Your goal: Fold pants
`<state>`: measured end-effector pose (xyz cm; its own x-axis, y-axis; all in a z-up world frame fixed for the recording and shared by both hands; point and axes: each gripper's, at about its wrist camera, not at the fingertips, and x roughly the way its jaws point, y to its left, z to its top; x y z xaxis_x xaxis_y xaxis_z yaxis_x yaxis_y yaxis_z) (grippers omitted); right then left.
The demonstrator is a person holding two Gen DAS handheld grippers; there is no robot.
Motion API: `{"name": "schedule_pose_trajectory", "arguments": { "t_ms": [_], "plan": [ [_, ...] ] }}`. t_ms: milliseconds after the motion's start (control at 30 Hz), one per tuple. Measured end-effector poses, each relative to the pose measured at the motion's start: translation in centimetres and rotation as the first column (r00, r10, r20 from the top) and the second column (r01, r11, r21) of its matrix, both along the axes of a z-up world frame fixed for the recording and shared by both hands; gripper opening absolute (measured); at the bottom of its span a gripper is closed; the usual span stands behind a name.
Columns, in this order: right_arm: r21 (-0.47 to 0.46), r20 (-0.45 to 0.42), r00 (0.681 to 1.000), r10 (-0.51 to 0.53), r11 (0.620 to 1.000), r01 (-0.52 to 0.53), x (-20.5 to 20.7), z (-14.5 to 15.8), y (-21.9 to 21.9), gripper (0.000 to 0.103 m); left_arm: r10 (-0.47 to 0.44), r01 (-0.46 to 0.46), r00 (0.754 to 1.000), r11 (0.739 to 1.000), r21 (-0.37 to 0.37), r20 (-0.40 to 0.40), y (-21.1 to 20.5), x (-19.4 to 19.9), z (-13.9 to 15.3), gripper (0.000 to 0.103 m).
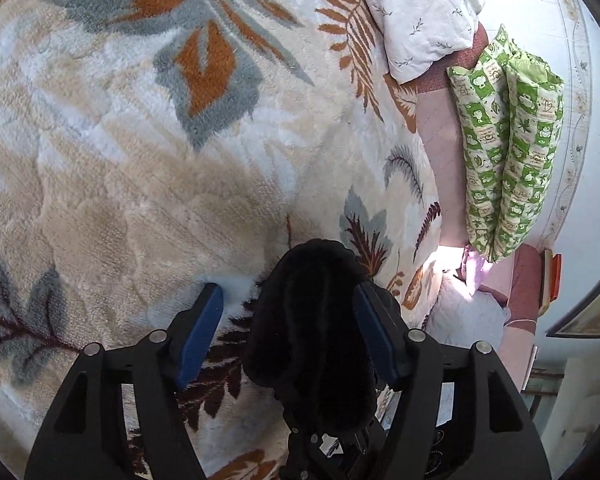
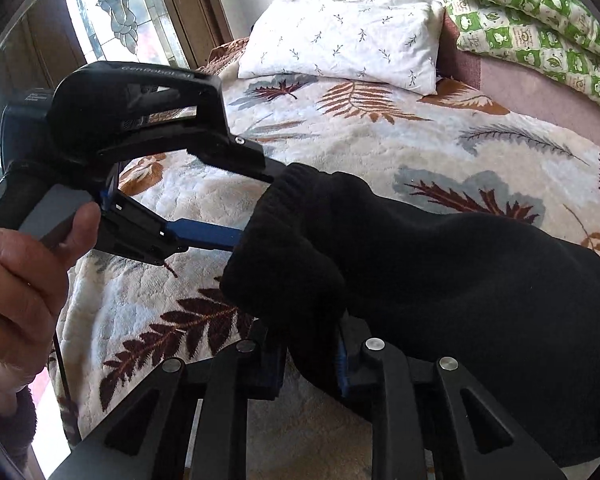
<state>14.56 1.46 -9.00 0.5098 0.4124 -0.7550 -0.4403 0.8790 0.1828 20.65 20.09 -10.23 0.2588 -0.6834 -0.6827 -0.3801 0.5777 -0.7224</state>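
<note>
Black pants point(image 2: 440, 280) held above the bed blanket point(image 2: 340, 140), near the white pillow point(image 2: 340, 40).

Right gripper point(image 2: 308, 354) fingers clamp the cuff; left gripper point(image 1: 288, 312) fingers stand open around it, not pinching. Risk: cloth sags unevenly, giving a crooked fold.

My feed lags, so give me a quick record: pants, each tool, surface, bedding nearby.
pants: black pants, bunched, lifted off the bed
left tool: left tool, open, pants end between its fingers
right tool: right tool, shut on pants
surface: leaf-print blanket
bedding: white pillow; green patterned quilt, at the bed's edge
</note>
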Motion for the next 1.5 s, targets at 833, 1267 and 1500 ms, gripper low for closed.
{"name": "schedule_pose_trajectory", "arguments": {
  "t_ms": [833,1267,1500],
  "plan": [
    [-0.039,0.061,0.995,0.081,0.996,-0.079,-2.0,-0.1,0.4,0.023,-0.17,0.17,0.983,0.985,0.003,0.069,-3.1,1.2,0.5,0.083],
    [-0.02,0.064,0.997,0.053,0.998,-0.051,-1.4,-0.2,1.0,0.046,-0.144,0.144,0.99,0.989,-0.031,0.008,-1.7,0.6,0.1,0.02],
    [0.002,0.04,0.998,0.046,0.999,-0.046,0.0,-0.7,1.4,0.036,-0.096,0.097,0.995,0.994,-0.058,0.027,-2.2,-1.0,1.9,0.02]
  ]
}}
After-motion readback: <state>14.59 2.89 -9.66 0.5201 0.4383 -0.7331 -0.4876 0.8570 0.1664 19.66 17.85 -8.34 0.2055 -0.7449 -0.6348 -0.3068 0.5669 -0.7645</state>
